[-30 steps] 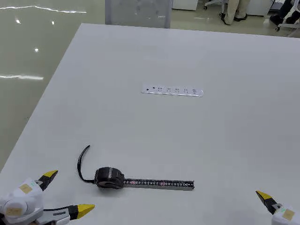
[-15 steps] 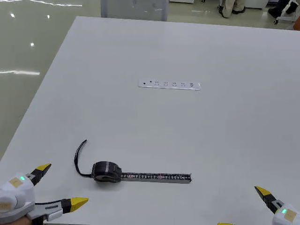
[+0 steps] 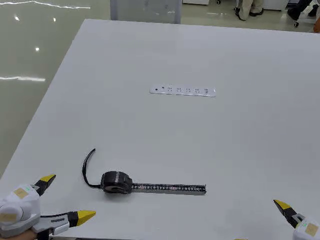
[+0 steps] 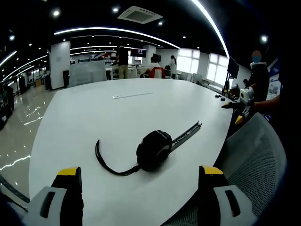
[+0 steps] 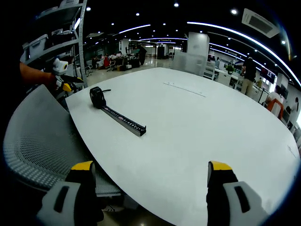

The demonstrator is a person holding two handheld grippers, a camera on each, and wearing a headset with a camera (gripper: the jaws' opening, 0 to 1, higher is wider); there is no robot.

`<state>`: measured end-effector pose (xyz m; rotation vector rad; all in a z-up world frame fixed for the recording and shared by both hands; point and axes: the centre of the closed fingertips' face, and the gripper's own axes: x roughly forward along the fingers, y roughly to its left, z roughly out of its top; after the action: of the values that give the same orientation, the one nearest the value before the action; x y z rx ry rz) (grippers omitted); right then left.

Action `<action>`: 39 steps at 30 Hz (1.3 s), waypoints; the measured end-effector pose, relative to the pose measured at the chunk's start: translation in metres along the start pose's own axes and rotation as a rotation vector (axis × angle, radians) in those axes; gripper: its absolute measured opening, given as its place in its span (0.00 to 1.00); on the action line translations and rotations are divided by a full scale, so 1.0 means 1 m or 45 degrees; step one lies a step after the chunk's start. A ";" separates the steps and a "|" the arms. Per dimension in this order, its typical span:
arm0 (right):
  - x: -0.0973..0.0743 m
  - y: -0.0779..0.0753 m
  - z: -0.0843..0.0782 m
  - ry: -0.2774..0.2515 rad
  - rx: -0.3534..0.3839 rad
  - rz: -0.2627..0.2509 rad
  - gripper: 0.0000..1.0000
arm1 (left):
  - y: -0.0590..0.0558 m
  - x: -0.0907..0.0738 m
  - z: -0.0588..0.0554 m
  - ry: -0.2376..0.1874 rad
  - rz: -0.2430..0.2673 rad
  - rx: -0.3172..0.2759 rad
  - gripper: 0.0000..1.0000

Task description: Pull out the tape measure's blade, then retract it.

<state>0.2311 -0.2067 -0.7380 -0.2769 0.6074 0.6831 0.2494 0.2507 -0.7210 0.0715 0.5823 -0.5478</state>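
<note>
Left gripper (image 3: 66,197) and right gripper (image 5: 150,165) fingers (image 4: 69,172) spread; power strip (image 3: 182,91) lies beyond tape measure (image 3: 116,182).

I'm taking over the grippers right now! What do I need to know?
Left gripper: open, holding nothing, at the near edge of the table, just short of the tape measure.
Right gripper: open, holding nothing, near the table edge, off past the blade's tip.
The tape measure lies on the table near you, touched by neither gripper. Its blade sticks out flat toward the right gripper, and its strap curls off the other side.
Done: the blade looks pulled out.
Left: hold the case and let the blade slide back in.
</note>
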 end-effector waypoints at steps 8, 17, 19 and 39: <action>-0.003 -0.003 0.001 -0.005 -0.017 -0.001 1.00 | -0.007 0.003 -0.002 0.007 -0.018 0.012 1.00; -0.002 -0.001 -0.001 0.018 -0.017 -0.003 1.00 | -0.002 0.005 0.004 -0.017 -0.011 0.006 1.00; -0.002 -0.001 0.002 0.010 -0.006 -0.007 1.00 | -0.003 0.005 0.005 -0.023 -0.011 0.007 1.00; -0.001 0.001 0.023 -0.023 -0.019 -0.005 1.00 | -0.017 0.016 0.015 -0.035 0.026 -0.020 1.00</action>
<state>0.2394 -0.1963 -0.7188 -0.2855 0.5842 0.6861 0.2594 0.2258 -0.7157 0.0546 0.5582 -0.5232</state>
